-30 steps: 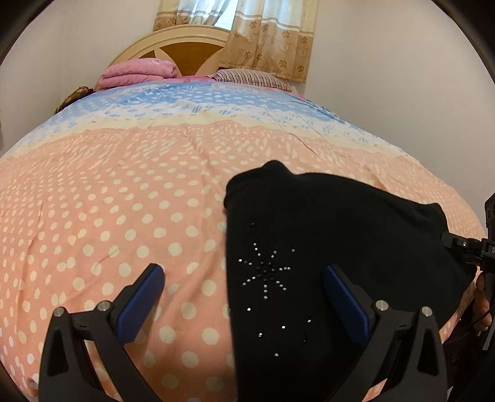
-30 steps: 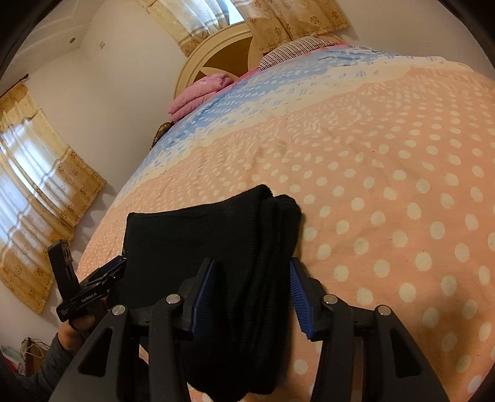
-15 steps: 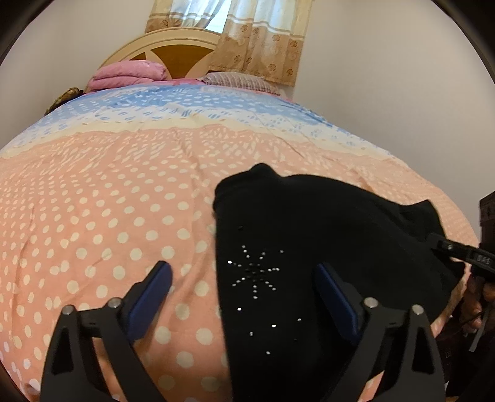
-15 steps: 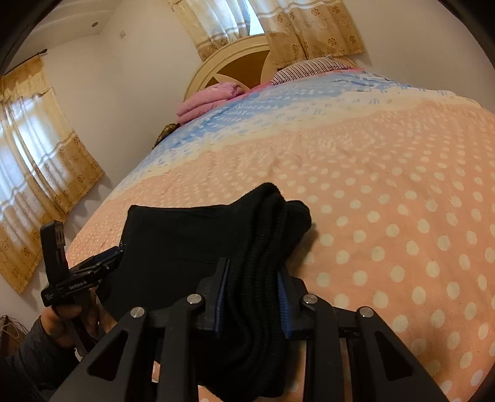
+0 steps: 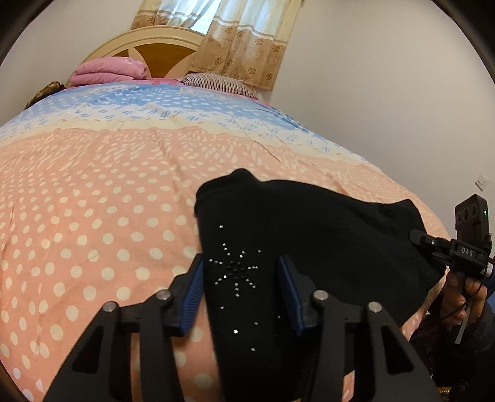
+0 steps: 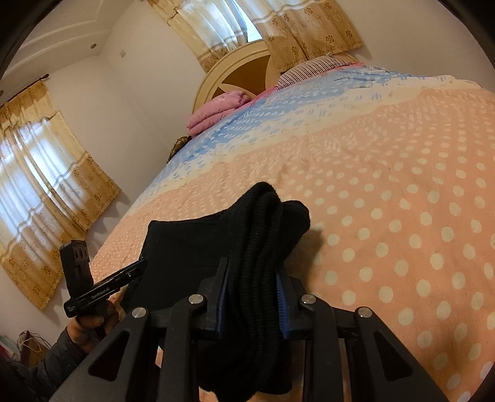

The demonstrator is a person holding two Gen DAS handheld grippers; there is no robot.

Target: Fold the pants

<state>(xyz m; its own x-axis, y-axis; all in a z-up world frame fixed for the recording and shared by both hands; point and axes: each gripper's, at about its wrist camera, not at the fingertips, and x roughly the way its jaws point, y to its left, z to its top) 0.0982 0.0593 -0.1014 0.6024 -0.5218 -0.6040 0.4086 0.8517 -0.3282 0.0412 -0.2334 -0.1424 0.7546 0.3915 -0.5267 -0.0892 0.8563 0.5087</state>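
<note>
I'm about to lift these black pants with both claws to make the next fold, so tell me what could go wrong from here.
1. The left claw has just been closing around the rhinestone edge of the pants; it may catch only part of the layers, so the rest could drop.
2. The right claw squeezes a thick ribbed bunch; inner layers may slide out.
3. The bedspread could get dragged along.

One pair of black pants (image 5: 309, 235) lies on one bed (image 5: 92, 185). Two grippers (image 5: 241, 287) (image 6: 252, 287). One pink blanket (image 5: 108, 72), one striped pillow (image 5: 216, 83), two curtained windows (image 6: 40, 185) (image 6: 247, 24).
</note>
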